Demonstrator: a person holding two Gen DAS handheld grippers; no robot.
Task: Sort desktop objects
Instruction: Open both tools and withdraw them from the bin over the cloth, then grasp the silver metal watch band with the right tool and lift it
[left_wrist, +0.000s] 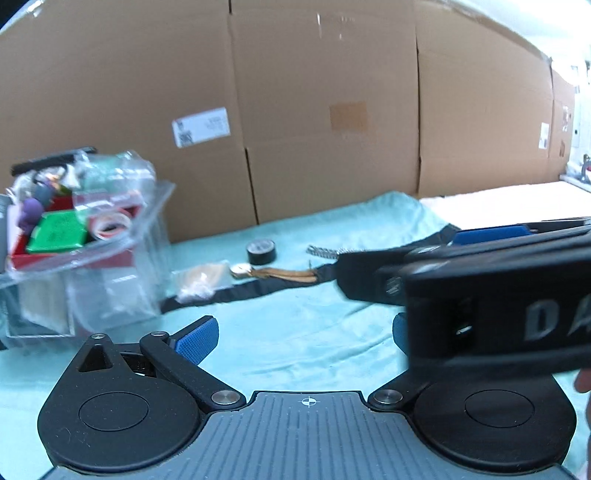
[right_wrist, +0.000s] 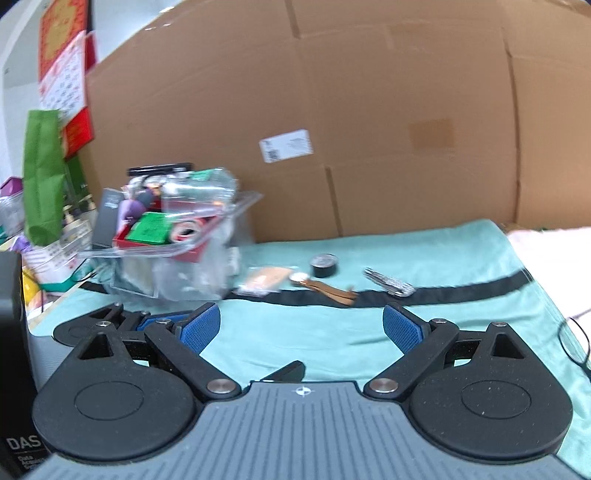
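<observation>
Both tools stand with fingers spread wide and grip nothing. Your left tool (left_wrist: 299, 332) hovers over the teal cloth (left_wrist: 295, 343) on the worktop; your right tool (right_wrist: 301, 325) hangs just beside it, its body crossing the left view. Ahead of you, a clear bin (right_wrist: 184, 254) sits at the left, filled with mixed items. Right of it lie a small packet (right_wrist: 264, 280), a watch with tan strap (right_wrist: 321, 286), a black tape roll (right_wrist: 324, 265) and a metal band (right_wrist: 389, 283), each apart.
</observation>
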